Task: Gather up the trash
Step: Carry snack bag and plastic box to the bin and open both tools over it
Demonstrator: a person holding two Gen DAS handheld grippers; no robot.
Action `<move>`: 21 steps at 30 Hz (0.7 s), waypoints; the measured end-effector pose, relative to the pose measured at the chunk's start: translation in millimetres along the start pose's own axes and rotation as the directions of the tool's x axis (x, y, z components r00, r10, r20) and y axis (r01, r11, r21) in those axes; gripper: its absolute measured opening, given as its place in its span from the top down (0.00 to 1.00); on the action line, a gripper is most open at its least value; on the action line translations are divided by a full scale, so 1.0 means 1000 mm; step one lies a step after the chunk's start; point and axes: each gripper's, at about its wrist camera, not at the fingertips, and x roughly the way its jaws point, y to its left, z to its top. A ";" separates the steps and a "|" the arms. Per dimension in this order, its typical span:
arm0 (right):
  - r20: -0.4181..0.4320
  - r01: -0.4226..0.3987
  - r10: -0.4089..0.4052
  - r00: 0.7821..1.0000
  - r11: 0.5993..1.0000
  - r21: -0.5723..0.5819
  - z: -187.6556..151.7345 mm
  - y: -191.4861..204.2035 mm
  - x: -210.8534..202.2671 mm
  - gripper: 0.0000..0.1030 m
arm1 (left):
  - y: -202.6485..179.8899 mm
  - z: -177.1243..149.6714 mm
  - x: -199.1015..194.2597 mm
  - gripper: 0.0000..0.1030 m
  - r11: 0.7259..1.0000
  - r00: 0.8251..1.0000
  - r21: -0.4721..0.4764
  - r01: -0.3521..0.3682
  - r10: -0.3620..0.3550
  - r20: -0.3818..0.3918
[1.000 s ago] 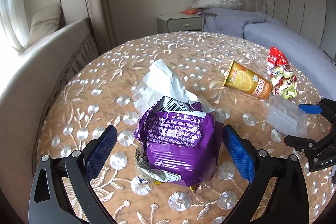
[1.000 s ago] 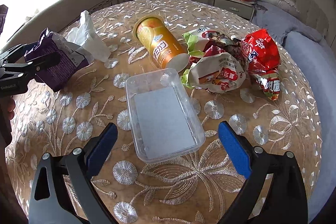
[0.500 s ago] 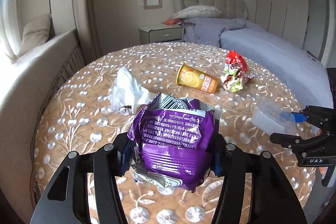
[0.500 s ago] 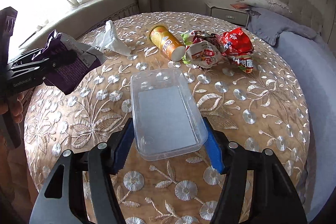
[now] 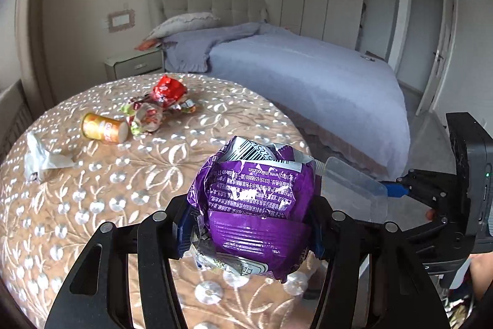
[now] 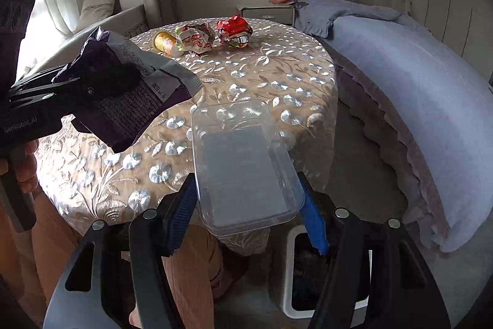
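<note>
My left gripper (image 5: 249, 233) is clamped on a crumpled purple foil snack bag (image 5: 255, 205), lifted above the round table with its gold, silver-flowered embroidered cloth (image 5: 92, 205). My right gripper (image 6: 246, 211) pinches a clear rectangular plastic tray (image 6: 243, 165) by its sides, out past the table's edge, with a white bin with a dark inside (image 6: 308, 267) on the floor below. On the cloth lie an orange paper cup on its side (image 5: 103, 130), crumpled red and green wrappers (image 5: 157, 107) beside it, and a white tissue (image 5: 40, 159) apart.
</note>
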 end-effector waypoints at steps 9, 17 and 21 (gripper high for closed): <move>-0.043 0.135 -0.130 0.991 0.978 0.159 -0.075 -0.065 -0.021 0.38 | -0.096 -0.009 0.054 0.46 0.981 0.982 0.068 0.180 -0.175 -0.068; -0.140 0.224 -0.195 0.971 0.946 0.235 -0.126 -0.106 0.005 0.38 | -0.146 -0.024 0.113 0.46 0.960 0.953 0.091 0.263 -0.244 -0.180; -0.189 0.233 -0.188 0.964 0.939 0.253 -0.143 -0.118 0.027 0.38 | -0.159 -0.027 0.140 0.45 0.954 0.939 0.095 0.283 -0.256 -0.227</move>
